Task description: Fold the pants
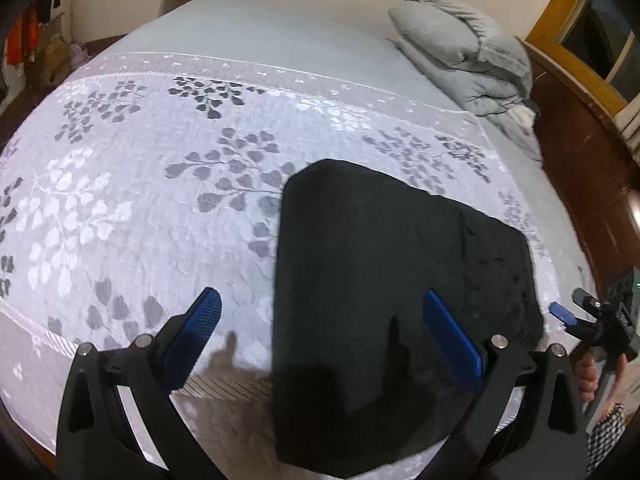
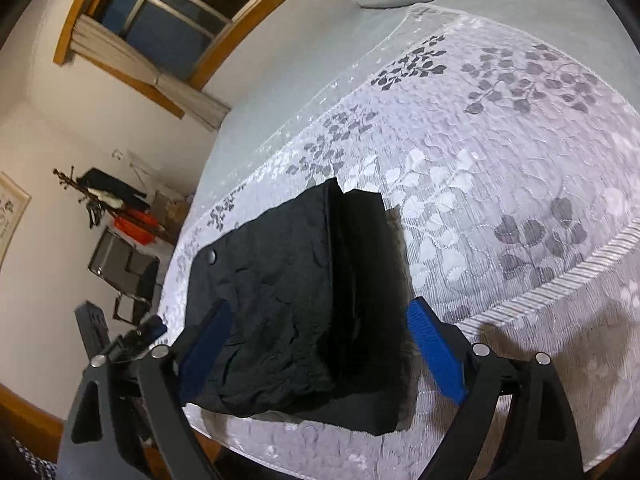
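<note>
The black pants (image 1: 392, 264) lie folded into a compact rectangle on the white leaf-patterned bedspread (image 1: 140, 184), near the bed's front right corner. In the right wrist view the pants (image 2: 288, 304) show a snap button at the waistband and a thicker folded layer on the right. My left gripper (image 1: 320, 312) is open, hovering above the pants' left edge, holding nothing. My right gripper (image 2: 320, 328) is open, its jaws spread wide above the folded pants, holding nothing. The right gripper's blue tip also shows in the left wrist view (image 1: 564, 314) at the pants' right side.
A folded grey duvet (image 1: 464, 56) sits at the bed's far right. A dark wooden bed frame (image 1: 580, 168) runs along the right. In the right wrist view a window (image 2: 180, 12), a cluttered shelf (image 2: 128, 216) and a chair (image 2: 124, 268) stand beyond the bed's edge.
</note>
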Demonstrator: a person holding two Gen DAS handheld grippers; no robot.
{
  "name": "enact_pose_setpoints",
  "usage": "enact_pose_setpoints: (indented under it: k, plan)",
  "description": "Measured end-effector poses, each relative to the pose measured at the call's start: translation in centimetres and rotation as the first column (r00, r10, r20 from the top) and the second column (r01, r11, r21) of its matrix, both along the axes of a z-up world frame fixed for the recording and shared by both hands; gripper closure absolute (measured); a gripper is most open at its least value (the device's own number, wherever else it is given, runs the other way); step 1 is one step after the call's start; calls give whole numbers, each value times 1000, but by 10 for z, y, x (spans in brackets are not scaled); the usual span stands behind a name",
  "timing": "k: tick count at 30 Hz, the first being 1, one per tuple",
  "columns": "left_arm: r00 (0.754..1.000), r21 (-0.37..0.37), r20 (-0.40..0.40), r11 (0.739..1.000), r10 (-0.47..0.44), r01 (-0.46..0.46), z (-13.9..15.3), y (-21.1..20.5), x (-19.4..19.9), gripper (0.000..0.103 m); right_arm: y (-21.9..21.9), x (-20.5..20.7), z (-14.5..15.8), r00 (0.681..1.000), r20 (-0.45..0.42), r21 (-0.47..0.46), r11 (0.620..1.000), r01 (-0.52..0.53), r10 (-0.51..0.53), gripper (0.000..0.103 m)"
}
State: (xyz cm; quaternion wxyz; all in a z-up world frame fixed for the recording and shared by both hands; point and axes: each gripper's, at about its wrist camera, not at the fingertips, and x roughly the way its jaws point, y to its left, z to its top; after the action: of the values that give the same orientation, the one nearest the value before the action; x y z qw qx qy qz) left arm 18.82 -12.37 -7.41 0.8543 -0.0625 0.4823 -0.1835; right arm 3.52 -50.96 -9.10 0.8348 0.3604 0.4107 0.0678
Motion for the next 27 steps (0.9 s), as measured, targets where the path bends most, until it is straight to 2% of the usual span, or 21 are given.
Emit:
enact_pose_setpoints:
  k: [2,6,10,19,23,27]
  plan:
    - [1000,14,21,1000,2,-2,2,-1,1,3,2,2,-4,1000,-8,-3,1000,-6,6,13]
    - [996,88,94,996,3,-11,9,-8,-3,3,7,7,-18,999,-45,-24,1000,-11,10,12]
    - [995,126,104,992,-12,-1,9,-15,-7,3,9,12,-29,997,-75,-16,1000,-11,10,12]
    - [994,132,88,990,-64,52,-5,-27,-6,3,14,25,-33,994,-102,-51,998,-33,28,12]
    - [996,150,66,988,-55,45,-18,-25,1,3,16,31,-38,993,-112,-51,998,-39,33,12]
    - [998,122,29,991,-49,45,-28,-16,8,3,18,34,-43,992,-122,-45,998,-41,35,12]
